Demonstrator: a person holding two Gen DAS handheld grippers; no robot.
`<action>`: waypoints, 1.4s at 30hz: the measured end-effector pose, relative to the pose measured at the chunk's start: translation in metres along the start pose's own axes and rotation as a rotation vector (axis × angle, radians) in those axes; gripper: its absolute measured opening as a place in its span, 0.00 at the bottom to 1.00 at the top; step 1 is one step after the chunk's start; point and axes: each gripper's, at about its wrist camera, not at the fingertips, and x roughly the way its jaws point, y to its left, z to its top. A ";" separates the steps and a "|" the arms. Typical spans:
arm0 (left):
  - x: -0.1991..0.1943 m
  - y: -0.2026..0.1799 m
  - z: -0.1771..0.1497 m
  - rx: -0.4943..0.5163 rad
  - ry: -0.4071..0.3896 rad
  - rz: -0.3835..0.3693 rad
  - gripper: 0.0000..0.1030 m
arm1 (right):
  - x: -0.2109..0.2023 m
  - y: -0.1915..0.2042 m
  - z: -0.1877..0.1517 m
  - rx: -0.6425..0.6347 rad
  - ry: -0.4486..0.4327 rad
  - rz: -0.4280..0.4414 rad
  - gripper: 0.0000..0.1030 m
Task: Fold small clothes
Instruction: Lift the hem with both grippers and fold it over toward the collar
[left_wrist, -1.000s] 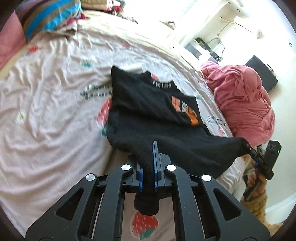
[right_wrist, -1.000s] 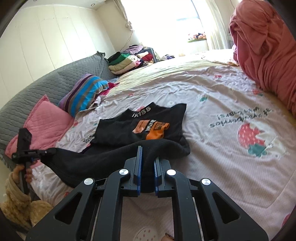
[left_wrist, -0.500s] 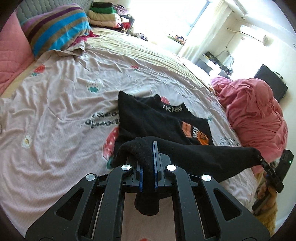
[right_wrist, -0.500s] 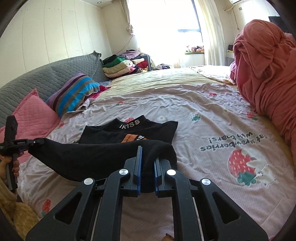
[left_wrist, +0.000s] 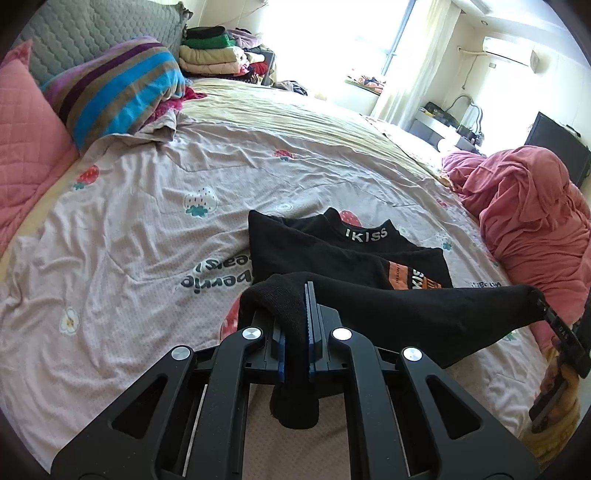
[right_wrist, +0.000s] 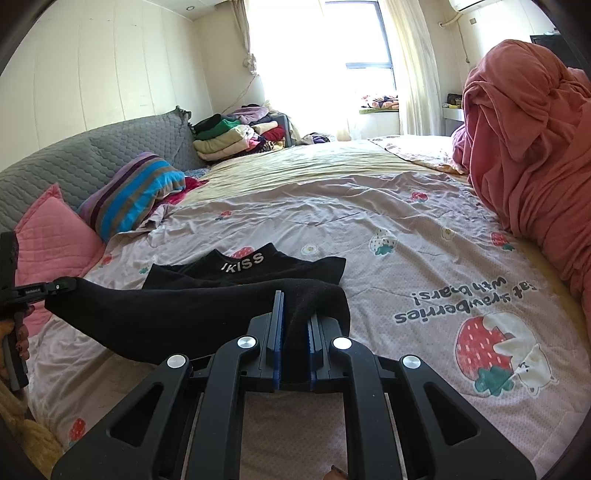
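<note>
A black top (left_wrist: 351, 254) with a white "IKISS" collar and an orange print lies on the strawberry bedsheet (left_wrist: 147, 229). Its near hem (left_wrist: 406, 306) is lifted off the bed and stretched between both grippers. My left gripper (left_wrist: 306, 295) is shut on one corner of the hem. My right gripper (right_wrist: 295, 306) is shut on the other corner. The raised hem (right_wrist: 177, 314) hangs in front of the top's lower half and hides it. The right gripper shows at the right of the left wrist view (left_wrist: 550, 314); the left gripper shows at the left of the right wrist view (right_wrist: 48, 288).
A heap of pink bedding (right_wrist: 535, 155) lies at the right. A striped pillow (left_wrist: 114, 88) and a pink cushion (left_wrist: 26, 136) lie at the left by a grey headboard (right_wrist: 92, 158). A pile of folded clothes (right_wrist: 236, 136) is at the far end.
Both grippers have risen and carried the hem up and forward over the top. The hem now hangs higher and covers more of the orange print.
</note>
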 end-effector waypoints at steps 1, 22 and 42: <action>0.001 -0.001 0.001 0.003 -0.003 0.005 0.02 | 0.002 0.000 0.001 -0.001 -0.001 -0.003 0.09; 0.048 -0.005 0.026 0.027 -0.019 0.089 0.02 | 0.055 -0.012 0.019 -0.013 0.037 -0.052 0.09; 0.119 0.003 0.029 0.033 0.042 0.145 0.03 | 0.146 -0.025 0.003 -0.006 0.183 -0.153 0.09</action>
